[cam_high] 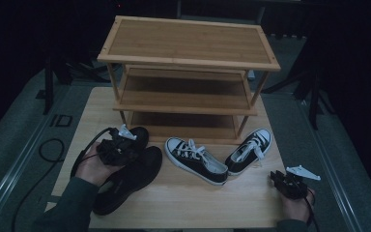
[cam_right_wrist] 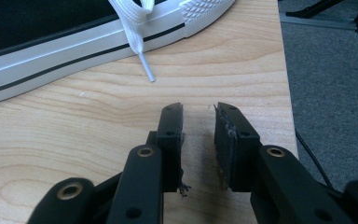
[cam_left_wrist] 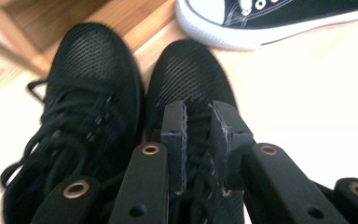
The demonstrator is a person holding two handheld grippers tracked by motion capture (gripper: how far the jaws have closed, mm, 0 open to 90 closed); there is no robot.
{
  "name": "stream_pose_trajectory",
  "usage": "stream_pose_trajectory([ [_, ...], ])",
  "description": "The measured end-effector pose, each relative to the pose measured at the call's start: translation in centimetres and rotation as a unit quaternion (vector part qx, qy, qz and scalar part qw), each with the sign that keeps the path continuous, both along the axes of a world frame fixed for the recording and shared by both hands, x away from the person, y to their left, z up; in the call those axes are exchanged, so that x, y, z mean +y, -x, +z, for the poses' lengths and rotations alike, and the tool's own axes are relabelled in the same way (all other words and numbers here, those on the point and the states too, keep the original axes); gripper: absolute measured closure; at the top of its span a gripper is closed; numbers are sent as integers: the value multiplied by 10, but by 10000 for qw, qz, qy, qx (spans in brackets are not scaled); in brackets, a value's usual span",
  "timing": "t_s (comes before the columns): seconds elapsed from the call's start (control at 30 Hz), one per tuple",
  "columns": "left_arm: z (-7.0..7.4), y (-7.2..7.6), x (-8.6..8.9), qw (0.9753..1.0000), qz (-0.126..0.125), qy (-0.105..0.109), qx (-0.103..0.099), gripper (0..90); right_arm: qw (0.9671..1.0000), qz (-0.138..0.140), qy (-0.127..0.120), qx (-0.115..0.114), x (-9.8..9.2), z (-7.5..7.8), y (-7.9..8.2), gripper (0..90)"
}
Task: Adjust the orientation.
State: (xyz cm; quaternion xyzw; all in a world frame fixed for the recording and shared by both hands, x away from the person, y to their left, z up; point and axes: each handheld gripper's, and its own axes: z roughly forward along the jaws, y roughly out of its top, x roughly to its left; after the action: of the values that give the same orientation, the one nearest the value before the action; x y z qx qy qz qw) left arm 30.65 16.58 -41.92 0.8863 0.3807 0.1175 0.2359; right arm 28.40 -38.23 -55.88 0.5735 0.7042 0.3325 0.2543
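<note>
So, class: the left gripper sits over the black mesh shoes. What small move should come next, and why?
Probably close the left gripper on the tongue and laces of the right-hand black shoe. Its jaws straddle that spot with a narrow gap between them, so a short squeeze should secure it. The right gripper waits over bare table.

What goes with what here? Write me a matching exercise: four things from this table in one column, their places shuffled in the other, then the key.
Things:
1. left tool
2. right tool
3. black-and-white sneakers
4. wooden rack

Places:
A. at the table's far side
B. over a black mesh shoe
C. over bare wood near the table's right edge
D. white-laced, lying just in front of the rack

Pairs: 1-B, 2-C, 3-D, 4-A
</note>
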Motion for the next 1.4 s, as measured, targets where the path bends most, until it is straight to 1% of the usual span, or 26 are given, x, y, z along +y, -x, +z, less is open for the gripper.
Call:
stream_pose_trajectory([
  [0.1, -1, -3, -7, 10000, -44, -5, 4, 760, 10000, -6, -1, -4, 0, 0, 0, 718],
  [0.2, -2, -6, -11, 10000, -57, 54, -12, 759, 10000, 6, 13, -2, 0, 0, 0, 718],
  [0.3, -3, -7, -12, 9999, -69, 86, -17, 753, 10000, 27, 49, 39, 2, 1, -2, 718],
  [0.4, -2, -9, -11, 9999, -67, 89, -19, 747, 9998, 107, 115, 105, 6, 3, -2, 717],
  [0.53, -1, -9, -8, 9999, -29, 116, -44, 738, 9992, 289, 252, 131, 14, 12, -4, 722],
  [0.67, 0, -8, -4, 9999, 8, 126, -61, 721, 9980, 559, 260, 136, 24, 20, -3, 721],
  [0.83, 0, -7, 3, 9999, 71, 129, -72, 709, 9957, 850, 326, 196, 35, 27, -2, 722],
  [1.03, 0, -5, 14, 9996, 194, 182, -126, 699, 9933, 1111, 261, 183, 45, 38, 1, 730],
  [1.07, 0, -5, 17, 9995, 210, 190, -125, 698, 9927, 1154, 285, 183, 47, 40, 1, 731],
  [1.17, 0, -4, 20, 9994, 237, 201, -124, 695, 9907, 1280, 404, 208, 55, 46, -1, 733],
  [1.3, -1, -4, 22, 9994, 241, 213, -132, 690, 9867, 1538, 485, 184, 68, 55, -3, 734],
  [1.4, -1, -3, 22, 9994, 233, 241, -120, 685, 9842, 1666, 567, 185, 76, 61, -4, 735],
])
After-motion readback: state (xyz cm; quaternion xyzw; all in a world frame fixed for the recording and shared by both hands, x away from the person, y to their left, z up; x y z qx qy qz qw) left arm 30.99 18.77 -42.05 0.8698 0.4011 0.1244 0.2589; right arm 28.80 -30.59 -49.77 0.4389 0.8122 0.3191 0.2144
